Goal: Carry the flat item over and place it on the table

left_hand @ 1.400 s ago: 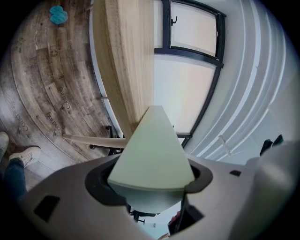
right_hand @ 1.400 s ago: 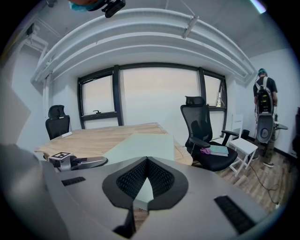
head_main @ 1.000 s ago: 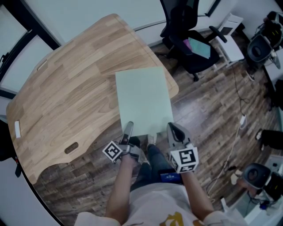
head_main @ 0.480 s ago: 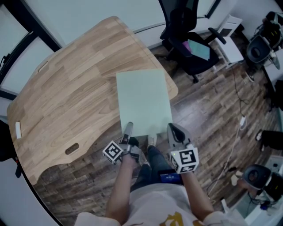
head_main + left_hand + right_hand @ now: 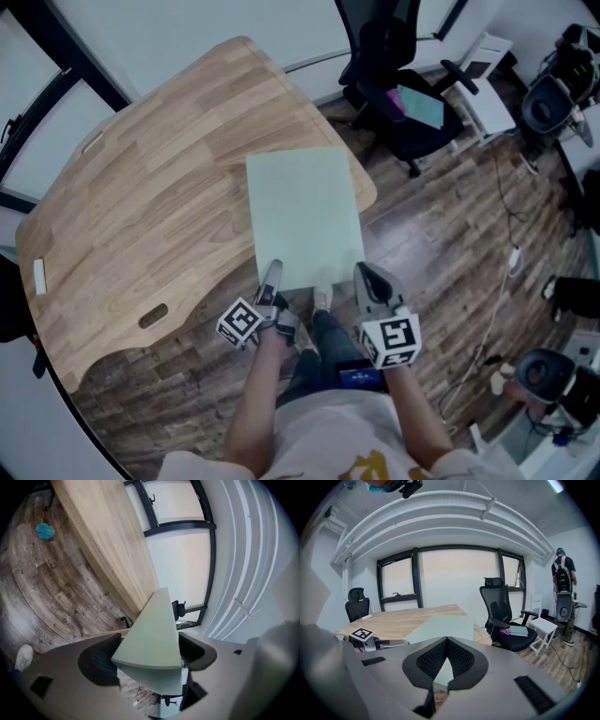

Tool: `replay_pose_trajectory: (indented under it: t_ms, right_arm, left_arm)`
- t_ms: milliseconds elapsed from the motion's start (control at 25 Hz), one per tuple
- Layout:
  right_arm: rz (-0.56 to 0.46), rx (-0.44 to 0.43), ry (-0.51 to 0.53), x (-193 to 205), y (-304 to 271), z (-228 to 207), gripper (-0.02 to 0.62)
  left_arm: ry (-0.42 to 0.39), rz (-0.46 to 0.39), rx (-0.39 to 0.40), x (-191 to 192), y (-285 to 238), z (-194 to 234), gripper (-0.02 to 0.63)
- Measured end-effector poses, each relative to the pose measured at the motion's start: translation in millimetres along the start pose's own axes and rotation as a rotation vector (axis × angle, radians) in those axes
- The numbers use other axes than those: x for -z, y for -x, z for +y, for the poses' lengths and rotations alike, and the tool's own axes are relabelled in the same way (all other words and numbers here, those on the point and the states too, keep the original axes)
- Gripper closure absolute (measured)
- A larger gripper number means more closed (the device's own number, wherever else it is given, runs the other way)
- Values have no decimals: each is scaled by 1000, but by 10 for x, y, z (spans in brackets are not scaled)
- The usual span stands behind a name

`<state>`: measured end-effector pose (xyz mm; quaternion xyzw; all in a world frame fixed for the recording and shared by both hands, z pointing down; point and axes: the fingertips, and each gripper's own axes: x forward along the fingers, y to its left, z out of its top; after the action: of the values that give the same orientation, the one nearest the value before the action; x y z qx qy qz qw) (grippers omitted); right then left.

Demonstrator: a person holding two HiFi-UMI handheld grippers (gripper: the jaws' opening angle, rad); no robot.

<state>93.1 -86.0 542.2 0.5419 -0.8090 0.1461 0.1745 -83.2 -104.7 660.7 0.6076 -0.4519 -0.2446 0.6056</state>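
Flat board (image 5: 305, 216) rests on the tabletop (image 5: 150, 197), long axis running away from the person, its near edge overhanging toward both tongs. Left tongs (image 5: 270, 278) have just been opening and stand spread around its corner. Right tongs (image 5: 368, 279) pinch the near edge.

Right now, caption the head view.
Green board partly on table; right gripper grips its edge; left gripper straddles it, jaws just opened wider.

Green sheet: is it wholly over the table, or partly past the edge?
Partly past. The green sheet overlaps the table's near edge; its near end hangs above the floor.
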Motion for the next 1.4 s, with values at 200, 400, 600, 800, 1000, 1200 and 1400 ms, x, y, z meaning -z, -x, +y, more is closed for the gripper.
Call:
replay_pose_trajectory:
  t_ms: [200,400,600,800,1000,1200,1400]
  right_arm:
    - [-6,7,2,-12,13,-33,597]
    - [-16,7,2,-10,20,-43,597]
    - [-7,8,-5,-18,35,-25,597]
    - [-15,8,0,-48,39,-36,597]
    - [-15,10,-3,-42,51,-53,597]
    - [-19,8,-22,-50,58,-50,598]
    - [-25,6,-36,-71,71,-58,597]
  left_arm:
    - [-56,3,-48,-12,20,42,221]
    - [-106,13,-100,-30,39,91,190]
    - [-128,24,-111,-30,46,94,190]
    - [-220,25,-152,-85,55,60,190]
    - [-256,22,-172,-95,71,52,190]
    - [-347,28,-205,-141,88,26,190]
    - [-392,33,-228,-158,108,13,190]
